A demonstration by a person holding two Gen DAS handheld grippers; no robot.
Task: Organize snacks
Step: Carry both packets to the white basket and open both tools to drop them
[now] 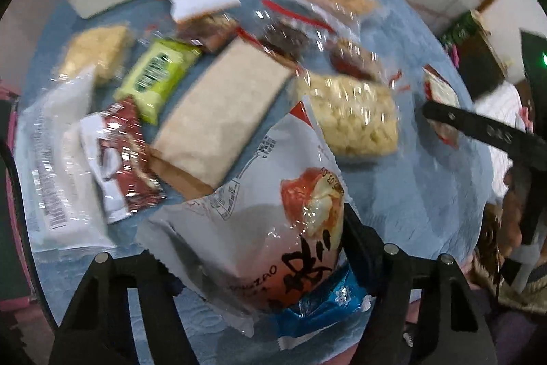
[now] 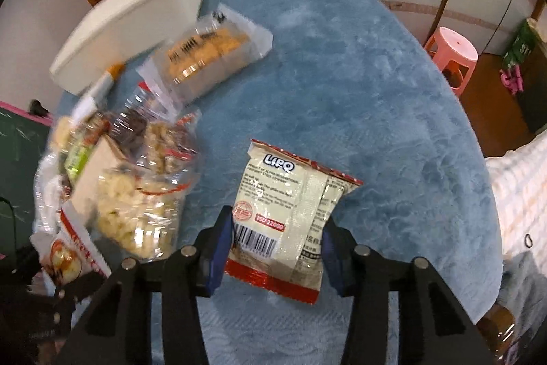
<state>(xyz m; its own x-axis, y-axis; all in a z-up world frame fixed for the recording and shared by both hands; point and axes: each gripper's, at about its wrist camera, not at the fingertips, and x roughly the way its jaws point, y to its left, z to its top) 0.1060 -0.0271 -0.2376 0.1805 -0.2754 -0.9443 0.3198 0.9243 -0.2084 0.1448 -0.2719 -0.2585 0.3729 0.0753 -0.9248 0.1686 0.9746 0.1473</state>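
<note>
White snack bag (image 1: pixel 259 221) with red print, clamped between left gripper (image 1: pixel 253 262) fingers, tilted. Cream Lipo packet (image 2: pixel 290 221), barcode side up, flat between right gripper (image 2: pixel 273 245) fingers. Heap of clear and coloured snack packs (image 1: pixel 205 84) ahead of left gripper, overlapping.
</note>
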